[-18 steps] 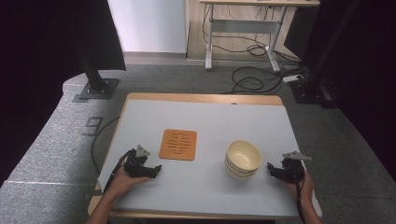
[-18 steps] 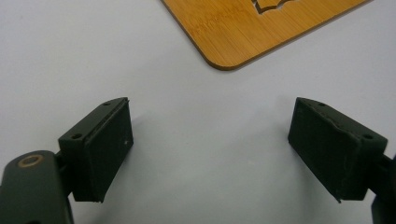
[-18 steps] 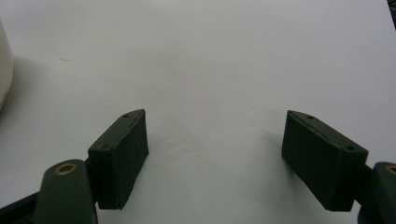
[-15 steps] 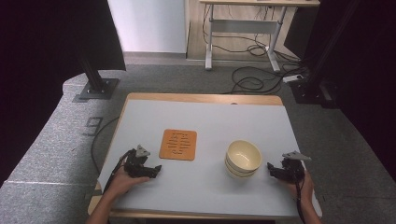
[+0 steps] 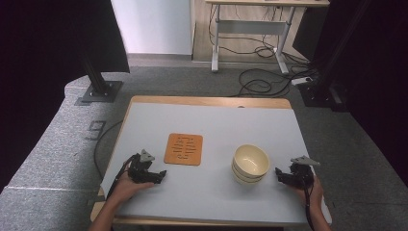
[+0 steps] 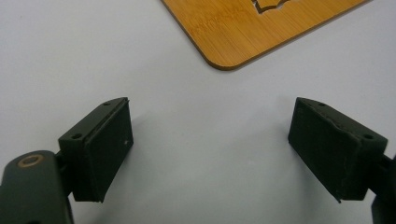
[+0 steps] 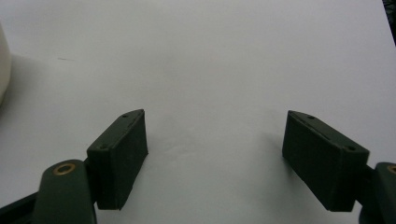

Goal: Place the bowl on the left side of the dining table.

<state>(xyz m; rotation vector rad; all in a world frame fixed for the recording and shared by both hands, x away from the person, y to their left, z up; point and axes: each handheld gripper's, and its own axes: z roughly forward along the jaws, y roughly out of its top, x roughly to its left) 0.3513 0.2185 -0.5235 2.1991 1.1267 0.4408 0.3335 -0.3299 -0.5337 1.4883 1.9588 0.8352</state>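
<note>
The left claw (image 5: pixel 161 174) rests low on the counter (image 5: pixel 211 120) with its jaws wide apart and nothing between them; in the left gripper view bare grey surface lies between the pads, and a rounded corner of the wooden trivet (image 6: pixel 261 28) sits just ahead. The right claw (image 5: pixel 279 174) also lies on the counter, jaws spread and empty, its tips pointing toward the stack of bowls (image 5: pixel 250 163) just beside it; in the right gripper view a sliver of cream bowl wall (image 7: pixel 3 65) shows at the left edge.

The likely trouble is with the bowls: a one-sided pinch on the top rim could lift it crooked or drag the nested bowls beneath along, and a low sideways approach could shove the whole stack across the smooth counter. The trivet lies flat and thin, so jaws may slide over its edge

The bowls are cream, glossy, round and nested upright at the right of the counter's middle, well apart from the orange-brown, cut-patterned trivet at left centre
</note>
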